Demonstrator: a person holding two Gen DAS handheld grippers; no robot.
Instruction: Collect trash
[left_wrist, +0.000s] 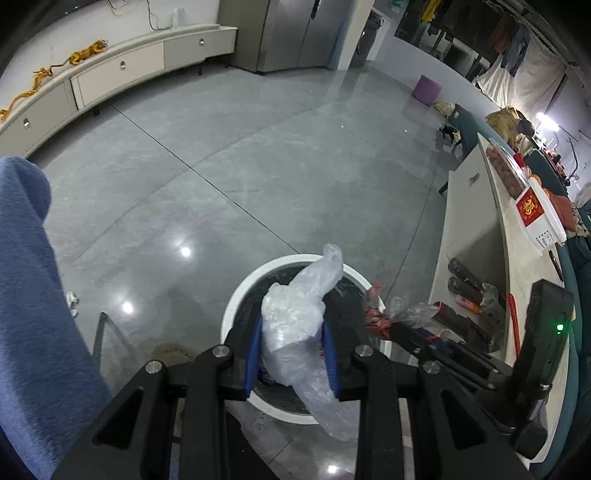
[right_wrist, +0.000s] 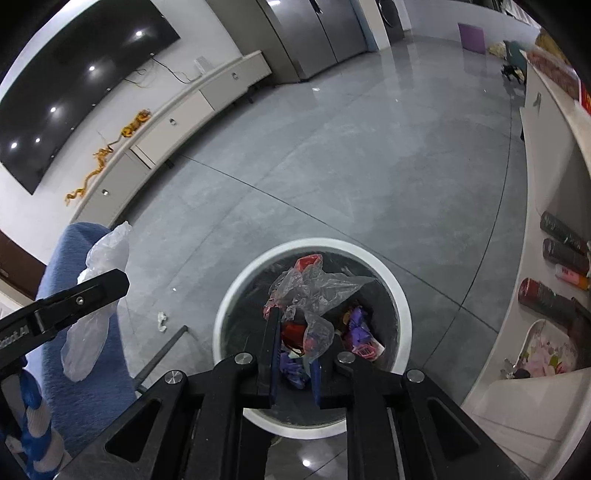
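I am holding a hand-held gripper in each hand above a round white bin (right_wrist: 404, 314) that stands on a glossy grey tiled floor (left_wrist: 258, 155), just beside a pale counter (left_wrist: 476, 221). My left hand-held gripper (left_wrist: 293, 354) is clamped on a wad of clear plastic film (left_wrist: 299, 314); its blue pads (left_wrist: 255, 354) squeeze the wad's middle, with a twisted tail sticking up over the bin and a longer loose flap hanging below. My right hand-held gripper (right_wrist: 293, 363) is closed almost fully on a thin, crinkled clear wrapper (right_wrist: 314, 291) with red showing through it, dangling over the bin's dark inside, where purple and red packets (right_wrist: 360, 332) already lie. I judge both pieces nearly weightless, soft and slippery, with no stiffness; they crush flat and may cling to the pads when let go. Bunched folds give the surest hold, not a single smooth layer. A small white scrap (right_wrist: 161, 320) lies on the floor, near the bin.
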